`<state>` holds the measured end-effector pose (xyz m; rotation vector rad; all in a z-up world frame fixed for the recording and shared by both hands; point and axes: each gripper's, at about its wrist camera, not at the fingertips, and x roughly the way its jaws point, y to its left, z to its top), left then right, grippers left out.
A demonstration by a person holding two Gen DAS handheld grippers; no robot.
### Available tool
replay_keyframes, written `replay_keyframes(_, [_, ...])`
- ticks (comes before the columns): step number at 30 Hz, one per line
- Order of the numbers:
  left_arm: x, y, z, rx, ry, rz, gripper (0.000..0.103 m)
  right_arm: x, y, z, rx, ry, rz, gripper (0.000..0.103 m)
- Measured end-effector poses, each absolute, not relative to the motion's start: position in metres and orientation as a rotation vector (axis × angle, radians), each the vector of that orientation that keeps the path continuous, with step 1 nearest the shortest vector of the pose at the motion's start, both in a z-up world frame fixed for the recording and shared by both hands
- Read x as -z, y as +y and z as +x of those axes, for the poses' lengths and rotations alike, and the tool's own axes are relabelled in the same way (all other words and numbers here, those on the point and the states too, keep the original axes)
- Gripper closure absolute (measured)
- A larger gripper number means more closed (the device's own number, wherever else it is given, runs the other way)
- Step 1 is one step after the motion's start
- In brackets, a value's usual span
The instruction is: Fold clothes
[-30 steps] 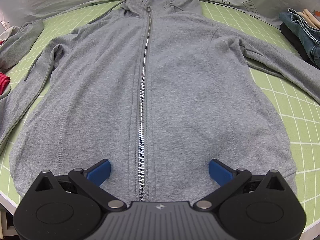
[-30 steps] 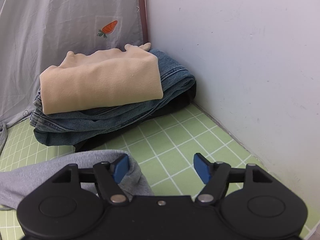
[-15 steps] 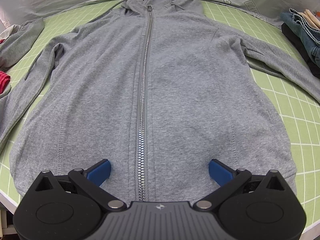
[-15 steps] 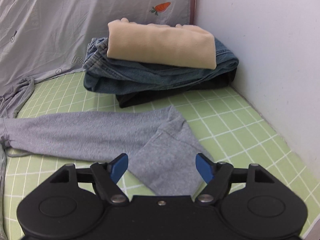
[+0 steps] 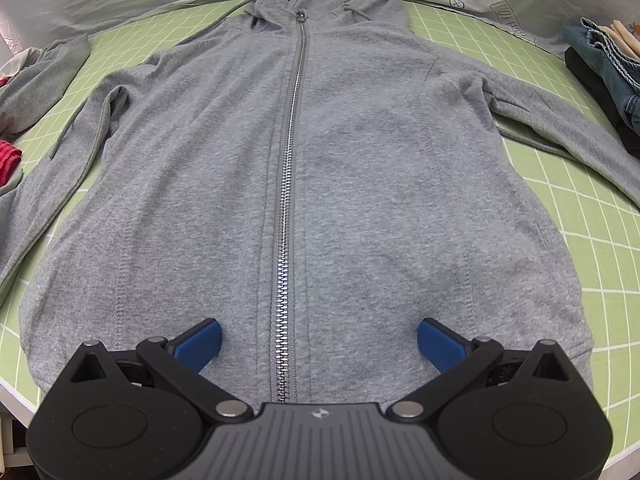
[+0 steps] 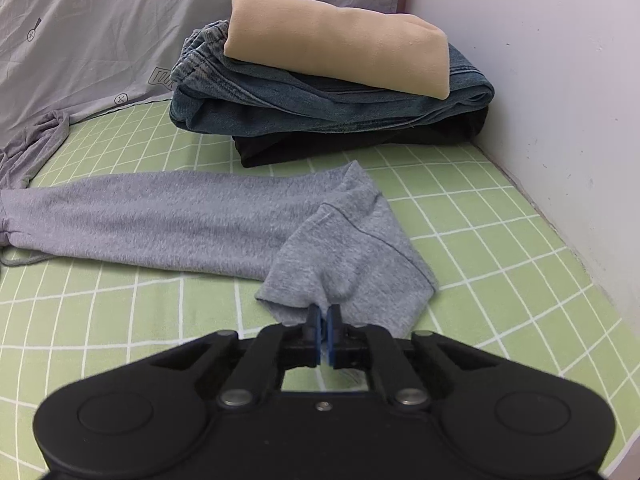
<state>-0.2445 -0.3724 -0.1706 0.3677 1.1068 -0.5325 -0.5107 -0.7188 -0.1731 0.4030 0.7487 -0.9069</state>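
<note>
Grey marl cotton fills the left wrist view: a zip-front hooded sweatshirt (image 5: 360, 184) lies flat and face up on the green grid-printed mat (image 5: 592, 216), its silver metal zipper (image 5: 289, 184) closed and running straight away from the left gripper (image 5: 319, 340) toward the hood at the far end. That gripper hangs over the hem with its blue-padded fingers (image 5: 200, 342) spread wide, one on each side of the zipper and gripping nothing. The garment's sleeves trail off to both sides of the fingers.

In the right wrist view the right gripper (image 6: 324, 322) has just been closing, and its blue pads (image 6: 317, 326) now stand clenched on the cuff edge of the grey sleeve (image 6: 192, 220), with the fabric pinched between them. The cuff end is doubled back on itself just beyond the fingertips, and the rest of the sleeve stretches away to the left of the fingers across the mat. Farther ahead of the fingers, against the white wall (image 6: 560, 80), sits a stack of folded clothes: a beige knit garment (image 6: 340, 48) on top, blue denim jeans (image 6: 320, 104) under it, and a black garment (image 6: 360, 144) at the bottom. A pale grey sheet printed with small carrots (image 6: 100, 32) hangs behind the stack.
</note>
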Motion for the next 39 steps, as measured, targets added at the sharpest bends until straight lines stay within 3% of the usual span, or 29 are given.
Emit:
replay_keyframes(10, [0.170,-0.373,-0.244,0.527,1.115,0.368,0.000,0.119,-0.797,-0.538,1.228,0.425,0.514,0.099])
replay_keyframes(12, [0.170,-0.373,-0.245,0.523,1.114,0.366,0.000,0.118,-0.809,-0.539,1.343,0.430,0.464,0.089])
replay_keyframes(14, [0.170,-0.374,-0.246,0.518,1.116,0.364,0.000,0.118,-0.811,-0.541,1.405,0.449,0.423,0.055])
replay_keyframes(21, [0.171,-0.373,-0.246,0.516,1.112,0.359,0.000,0.148,-0.782,-0.552,1.343,0.510,0.511,0.046])
replay_keyframes(23, [0.171,-0.374,-0.246,0.515,1.113,0.358,0.000,0.160,-0.777,-0.552,1.337,0.535,0.559,0.036])
replay_keyframes(28, [0.170,-0.374,-0.244,0.513,1.121,0.360,0.000,0.186,-0.783,-0.549,1.399,0.541,0.669,0.030])
replay_keyframes(32, [0.170,-0.375,-0.243,0.511,1.128,0.361,0.000,0.193,-0.791,-0.543,1.448,0.548,0.667,0.018])
replay_keyframes(33, [0.170,-0.375,-0.243,0.511,1.130,0.362,0.000,0.193,-0.791,-0.543,1.444,0.537,0.662,0.019])
replay_keyframes(36, [0.170,-0.376,-0.242,0.508,1.134,0.364,0.000,0.192,-0.790,-0.538,1.383,0.521,0.604,0.058])
replay_keyframes(37, [0.170,-0.377,-0.242,0.507,1.136,0.366,0.000,0.191,-0.790,-0.537,1.349,0.515,0.601,0.080])
replay_keyframes(38, [0.170,-0.378,-0.241,0.505,1.138,0.368,0.000,0.189,-0.789,-0.534,1.324,0.519,0.593,0.091])
replay_keyframes(39, [0.169,-0.378,-0.241,0.503,1.140,0.372,0.000,0.188,-0.788,-0.532,1.333,0.538,0.566,0.092])
